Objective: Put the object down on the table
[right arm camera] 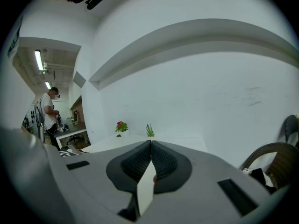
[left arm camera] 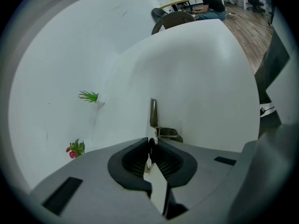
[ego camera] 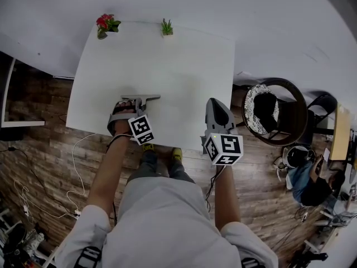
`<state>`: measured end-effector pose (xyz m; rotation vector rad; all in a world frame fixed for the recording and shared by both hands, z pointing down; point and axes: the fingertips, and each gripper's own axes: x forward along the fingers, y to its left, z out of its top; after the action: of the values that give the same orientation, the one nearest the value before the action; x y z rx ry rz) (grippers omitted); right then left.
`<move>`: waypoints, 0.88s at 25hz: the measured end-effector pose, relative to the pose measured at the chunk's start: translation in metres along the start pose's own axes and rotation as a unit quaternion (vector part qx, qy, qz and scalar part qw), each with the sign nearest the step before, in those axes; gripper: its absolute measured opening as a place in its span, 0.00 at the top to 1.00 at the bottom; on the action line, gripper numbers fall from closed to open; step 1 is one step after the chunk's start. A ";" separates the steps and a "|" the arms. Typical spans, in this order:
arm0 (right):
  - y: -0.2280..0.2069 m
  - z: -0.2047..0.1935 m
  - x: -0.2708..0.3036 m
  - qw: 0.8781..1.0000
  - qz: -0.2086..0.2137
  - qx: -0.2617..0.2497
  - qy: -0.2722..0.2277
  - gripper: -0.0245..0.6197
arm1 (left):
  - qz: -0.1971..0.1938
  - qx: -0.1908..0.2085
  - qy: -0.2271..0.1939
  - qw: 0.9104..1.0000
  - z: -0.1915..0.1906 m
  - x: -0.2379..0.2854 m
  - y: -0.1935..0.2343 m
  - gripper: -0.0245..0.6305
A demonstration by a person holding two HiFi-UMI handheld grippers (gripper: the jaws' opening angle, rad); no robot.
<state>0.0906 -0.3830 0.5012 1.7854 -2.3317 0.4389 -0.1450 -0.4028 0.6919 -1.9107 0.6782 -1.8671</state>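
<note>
The metal object (ego camera: 146,97), a thin grey bar with a short arm branching off it, is pinched at its near end between the closed jaws of the left gripper (ego camera: 137,101). In the left gripper view the bar (left arm camera: 153,113) is seen standing out past the fingertips of that gripper (left arm camera: 150,142) over the white table (left arm camera: 201,78). It is held low at the near part of the table (ego camera: 167,66), left of centre (whether it rests on the surface cannot be told). The right gripper (ego camera: 215,101) is held at the table's near right edge, well apart from the object. Its jaws are seen pressed together with nothing between them in the right gripper view (right arm camera: 150,143). A red-flowered plant (ego camera: 106,24) and a green plant (ego camera: 167,28) are set along the far edge.
</note>
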 end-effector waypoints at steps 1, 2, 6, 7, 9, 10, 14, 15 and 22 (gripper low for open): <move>0.000 0.000 0.000 1.000 0.000 0.000 0.000 0.95 | -0.002 0.005 0.000 1.000 0.000 0.000 -0.001 0.91; 0.000 0.000 -0.001 1.000 0.000 0.000 -0.001 0.95 | -0.005 0.009 0.000 1.000 0.000 0.000 -0.002 0.91; -0.002 -0.001 -0.003 1.000 -0.001 0.003 -0.001 0.95 | -0.019 0.025 -0.002 1.000 0.000 -0.001 -0.004 0.91; -0.003 -0.001 -0.003 1.000 -0.002 0.003 -0.001 0.95 | -0.023 0.027 -0.003 0.999 0.001 -0.001 -0.004 0.91; -0.002 -0.001 -0.003 1.000 -0.001 0.003 0.000 0.95 | -0.027 0.030 -0.005 0.999 0.001 -0.002 -0.003 0.91; -0.003 -0.001 -0.003 1.000 -0.001 0.003 0.000 0.95 | -0.026 0.030 -0.008 0.999 0.001 -0.002 -0.003 0.91; -0.004 -0.002 -0.005 1.000 -0.002 0.005 0.000 0.95 | 0.004 0.025 -0.020 0.999 -0.001 -0.005 -0.005 0.91; -0.004 -0.002 -0.005 1.000 -0.002 0.004 0.001 0.95 | 0.011 0.027 -0.020 0.999 -0.001 -0.005 -0.006 0.91; -0.001 -0.005 -0.005 1.000 0.001 0.004 0.002 0.95 | 0.031 0.011 -0.023 0.999 -0.003 -0.009 -0.003 0.91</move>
<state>0.0926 -0.3770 0.5047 1.7848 -2.3318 0.4539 -0.1481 -0.3949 0.6870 -1.8905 0.6906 -1.7802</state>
